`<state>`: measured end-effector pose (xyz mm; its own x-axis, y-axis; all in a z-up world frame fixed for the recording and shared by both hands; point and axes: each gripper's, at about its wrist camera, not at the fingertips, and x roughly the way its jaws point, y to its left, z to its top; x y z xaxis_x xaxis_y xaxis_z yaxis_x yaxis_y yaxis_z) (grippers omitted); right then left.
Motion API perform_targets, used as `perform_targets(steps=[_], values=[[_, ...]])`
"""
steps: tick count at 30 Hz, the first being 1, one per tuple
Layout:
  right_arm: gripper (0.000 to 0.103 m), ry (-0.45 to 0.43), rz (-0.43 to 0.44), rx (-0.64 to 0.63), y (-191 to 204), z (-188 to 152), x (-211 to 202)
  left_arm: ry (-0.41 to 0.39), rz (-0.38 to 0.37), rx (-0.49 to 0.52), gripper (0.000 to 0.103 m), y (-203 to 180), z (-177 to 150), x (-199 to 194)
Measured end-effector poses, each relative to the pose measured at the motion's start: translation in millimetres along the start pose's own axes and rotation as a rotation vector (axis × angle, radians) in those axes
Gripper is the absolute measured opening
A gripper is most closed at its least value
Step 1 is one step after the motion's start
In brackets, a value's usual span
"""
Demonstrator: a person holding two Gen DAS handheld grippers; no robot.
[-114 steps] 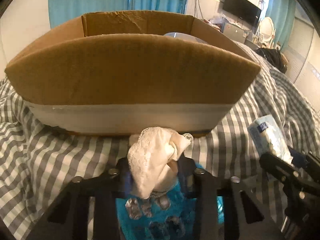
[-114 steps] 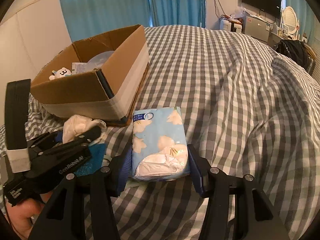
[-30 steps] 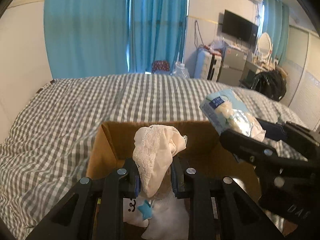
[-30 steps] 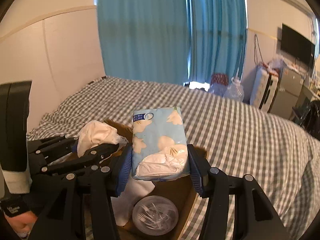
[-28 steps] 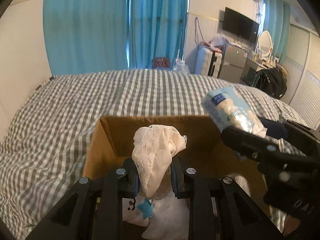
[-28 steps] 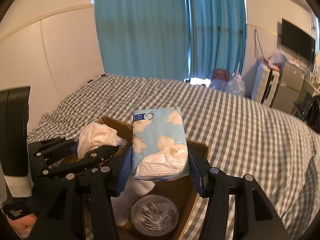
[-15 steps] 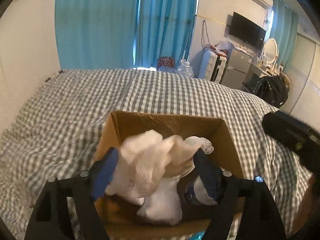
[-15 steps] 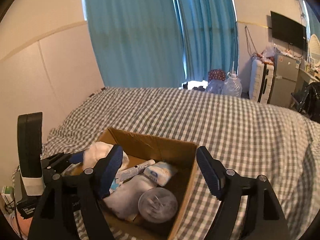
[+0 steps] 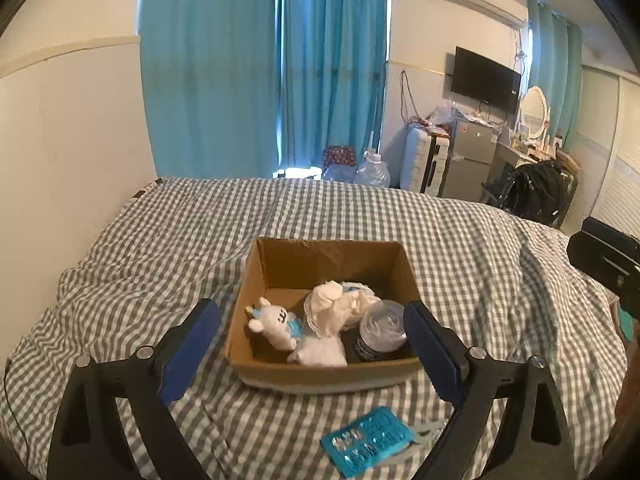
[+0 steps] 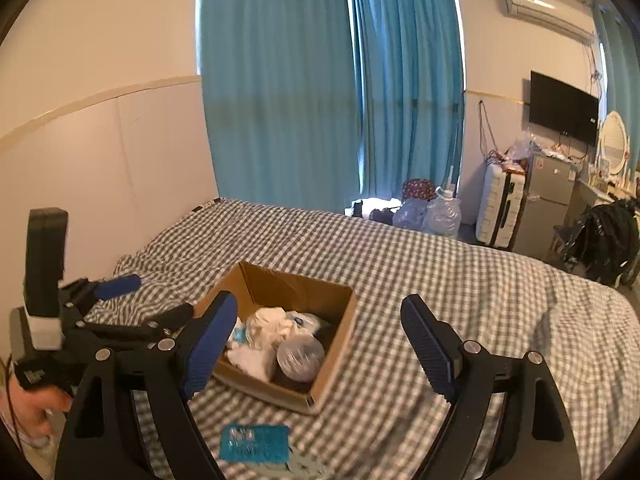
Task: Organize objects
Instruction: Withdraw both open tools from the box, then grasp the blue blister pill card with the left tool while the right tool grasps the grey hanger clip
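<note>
A cardboard box (image 9: 280,258) (image 10: 340,328) sits on the checked bed. Inside lie a white lace cloth (image 9: 334,312) (image 10: 268,328), a small white plush toy (image 9: 272,322), a round clear-lidded container (image 9: 380,330) (image 10: 300,354) and a blue tissue pack (image 10: 306,320), mostly covered. My left gripper (image 9: 316,354) is open and empty, held above and in front of the box. My right gripper (image 10: 320,342) is open and empty, also above the box. The left gripper shows at the left of the right wrist view (image 10: 150,300).
A teal blister pack (image 9: 368,440) (image 10: 256,442) lies on the bedspread (image 9: 480,264) in front of the box. Blue curtains, a suitcase, a small fridge, a wall TV and a dark bag stand beyond the bed's far side.
Both grippers have opened and pulled back and up from the box. The lace cloth and the tissue pack, held a second ago, now lie inside the box.
</note>
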<state>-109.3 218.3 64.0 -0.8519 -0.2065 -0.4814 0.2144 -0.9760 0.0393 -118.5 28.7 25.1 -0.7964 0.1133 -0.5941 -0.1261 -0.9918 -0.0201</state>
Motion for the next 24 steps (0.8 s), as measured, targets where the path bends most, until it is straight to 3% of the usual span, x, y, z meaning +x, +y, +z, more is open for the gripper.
perform_targets(steps=[8,13,18,24], values=[[0.085,0.046,-0.026,-0.010,-10.3,-40.7,-9.3,0.059,-0.014,-0.028,0.098,-1.3,-47.6,2.2],[0.085,0.121,-0.017,-0.011,-9.3,-89.3,20.5,0.093,-0.008,-0.047,0.098,-1.7,-89.5,27.0],[0.085,0.241,-0.027,-0.041,-5.8,-134.1,59.6,0.153,-0.030,0.010,0.098,-11.6,-130.3,61.0],[0.085,0.330,-0.124,-0.094,-1.6,-166.7,88.6,0.197,-0.116,0.066,0.098,-26.3,-165.4,85.6]])
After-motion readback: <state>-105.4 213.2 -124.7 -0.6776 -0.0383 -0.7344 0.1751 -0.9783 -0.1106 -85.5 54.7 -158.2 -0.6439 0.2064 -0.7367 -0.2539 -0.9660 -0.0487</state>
